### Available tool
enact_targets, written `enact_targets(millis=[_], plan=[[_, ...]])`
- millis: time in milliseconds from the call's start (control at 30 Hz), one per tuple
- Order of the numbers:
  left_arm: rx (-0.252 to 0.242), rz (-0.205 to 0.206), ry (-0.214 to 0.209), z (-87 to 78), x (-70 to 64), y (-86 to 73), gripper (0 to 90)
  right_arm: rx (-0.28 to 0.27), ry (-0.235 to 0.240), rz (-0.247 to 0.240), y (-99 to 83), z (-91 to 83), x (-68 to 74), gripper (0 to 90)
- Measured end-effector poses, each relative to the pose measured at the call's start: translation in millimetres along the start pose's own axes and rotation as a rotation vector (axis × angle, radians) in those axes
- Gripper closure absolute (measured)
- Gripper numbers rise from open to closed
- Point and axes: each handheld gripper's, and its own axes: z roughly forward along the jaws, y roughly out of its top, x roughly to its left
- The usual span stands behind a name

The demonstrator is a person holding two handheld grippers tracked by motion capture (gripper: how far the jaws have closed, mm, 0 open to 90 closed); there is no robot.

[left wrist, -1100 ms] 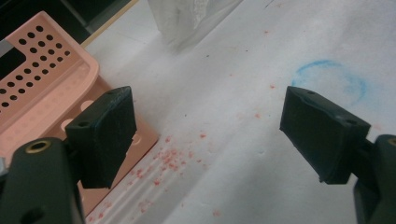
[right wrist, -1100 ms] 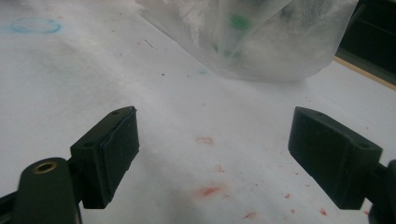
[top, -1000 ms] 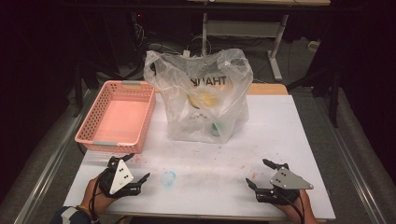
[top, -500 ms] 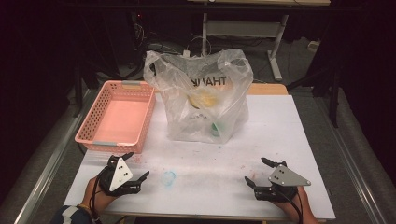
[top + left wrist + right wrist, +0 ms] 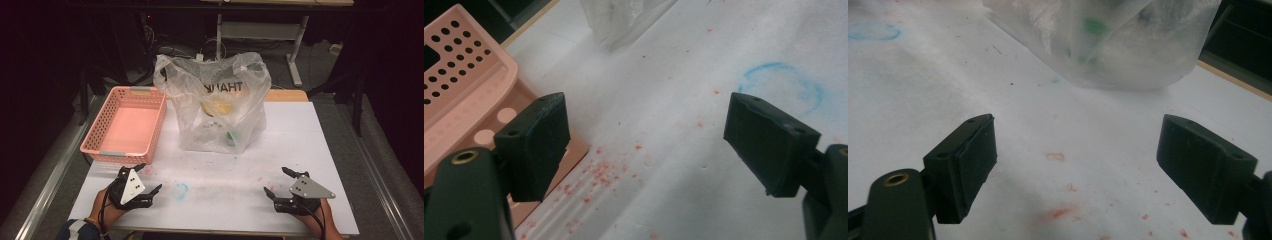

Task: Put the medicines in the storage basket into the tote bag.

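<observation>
A clear plastic bag (image 5: 217,107) with mirrored lettering stands at the back middle of the white table (image 5: 300,130); yellow and green items show dimly inside it. The same bag (image 5: 1108,40) fills the top of the right gripper view, well ahead of the jaws. A pink perforated basket (image 5: 125,126) with nothing in it sits at the left. My left gripper (image 5: 148,177) rests open near the front left edge, right in front of the basket's near corner (image 5: 464,100). My right gripper (image 5: 279,181) rests open near the front right edge. Nothing lies between either pair of jaws.
A blue ring mark (image 5: 181,190) and red specks stain the table between the grippers. The blue ring mark (image 5: 781,85) lies just beyond the left gripper's right jaw. Dark floor, table legs and cables lie behind the table.
Both grippers have stayed almost still at the table's front edge, with only a slight shift of the right one. Bag and basket have not moved.
</observation>
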Motion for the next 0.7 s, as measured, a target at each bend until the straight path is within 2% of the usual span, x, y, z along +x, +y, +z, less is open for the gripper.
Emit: enact_targets(millis=[100, 233, 333, 467, 700], plan=[[0.000, -0.002, -0.002, 0.7, 1.4, -0.8, 18.3, -0.001, 0.002, 0.009, 1.6, 3.3, -1.1, 17.1], [-0.008, -0.007, -0.001, 0.5, 1.1, 0.2, 18.3, 0.007, -0.003, -0.001, 0.8, 3.6, -0.9, 17.1], [-0.005, 0.001, 0.000, 0.1, -0.1, 1.2, 18.4, 0.002, -0.007, 0.009, 0.5, -0.3, -0.5, 17.3], [-0.011, 0.008, 0.002, -0.9, 0.1, 1.3, 18.4, -0.002, -0.011, -0.004, 0.9, -0.5, -2.3, 17.4], [-0.003, -0.017, 0.000, 3.2, 5.8, -1.2, 18.3, -0.012, -0.006, 0.012, 0.5, 0.8, -5.6, 17.7]])
